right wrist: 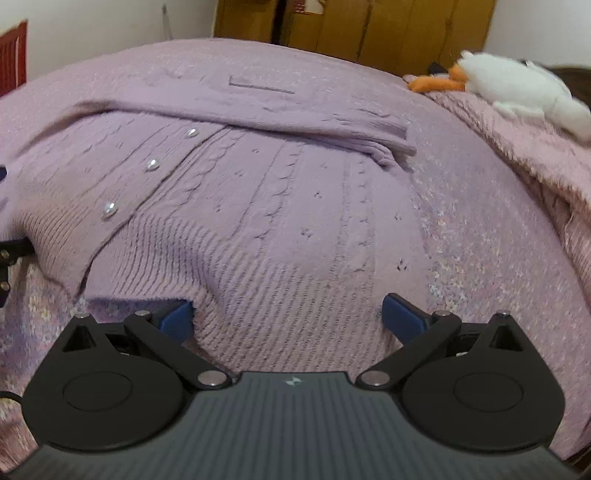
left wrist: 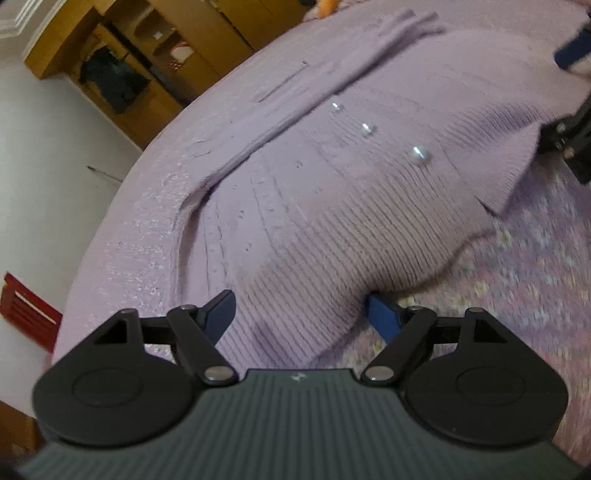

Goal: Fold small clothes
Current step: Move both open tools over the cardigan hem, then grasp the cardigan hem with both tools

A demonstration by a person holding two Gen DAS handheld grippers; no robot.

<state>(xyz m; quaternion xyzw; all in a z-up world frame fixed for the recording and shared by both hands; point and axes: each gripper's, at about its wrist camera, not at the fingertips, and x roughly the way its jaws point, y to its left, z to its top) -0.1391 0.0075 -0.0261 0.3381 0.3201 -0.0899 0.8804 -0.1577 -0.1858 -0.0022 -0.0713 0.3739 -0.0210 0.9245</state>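
A lilac knitted cardigan (left wrist: 332, 206) with pearl buttons (left wrist: 420, 155) lies on a lilac bedspread (left wrist: 122, 236); it also shows in the right wrist view (right wrist: 266, 206). One sleeve (right wrist: 280, 125) is folded across its far part. My left gripper (left wrist: 301, 314) is open, its jaws wide apart around the ribbed hem, which bulges up between the blue fingers (left wrist: 380, 317). My right gripper (right wrist: 291, 317) is open too, with the hem between its blue fingers (right wrist: 400, 317). The hem edge near the button band is lifted off the bed.
A white and orange plush toy (right wrist: 517, 92) lies at the far right on a pink blanket (right wrist: 546, 162). Wooden wardrobes (right wrist: 369, 26) stand behind the bed. A red object (left wrist: 26, 310) is by the wall at left.
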